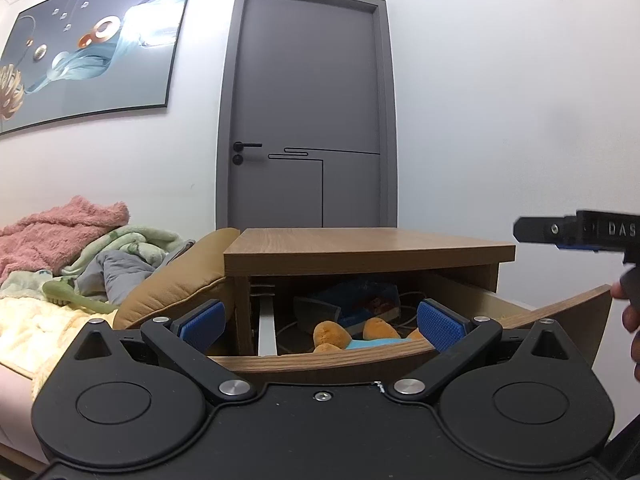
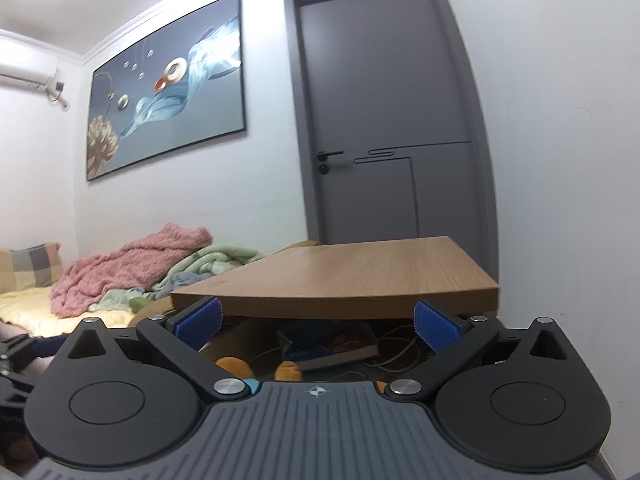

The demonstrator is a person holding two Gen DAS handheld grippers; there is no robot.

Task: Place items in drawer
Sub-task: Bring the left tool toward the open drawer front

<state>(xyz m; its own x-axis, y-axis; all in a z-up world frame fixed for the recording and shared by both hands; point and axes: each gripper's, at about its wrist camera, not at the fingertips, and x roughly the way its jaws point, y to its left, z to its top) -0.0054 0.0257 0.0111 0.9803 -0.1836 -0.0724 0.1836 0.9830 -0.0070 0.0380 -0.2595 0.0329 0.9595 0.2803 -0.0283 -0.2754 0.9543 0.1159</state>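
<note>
The wooden nightstand's drawer (image 1: 320,358) stands pulled out toward me. Inside lie an orange and light-blue plush toy (image 1: 352,336), a blue book or packet (image 1: 360,304) and white cables (image 1: 404,316). My left gripper (image 1: 320,324) is open and empty, its blue pads at either side of the drawer front. My right gripper (image 2: 318,322) is open and empty, just above the drawer under the nightstand top (image 2: 360,276); the plush toy (image 2: 288,372) and the packet (image 2: 332,346) show between its fingers. The right gripper also shows in the left wrist view (image 1: 576,232).
A bed (image 1: 48,320) with pink, green and yellow blankets and a tan cushion (image 1: 180,284) lies left of the nightstand. A grey door (image 1: 308,120) is behind it, a white wall to the right, and a framed picture (image 2: 168,84) hangs above the bed.
</note>
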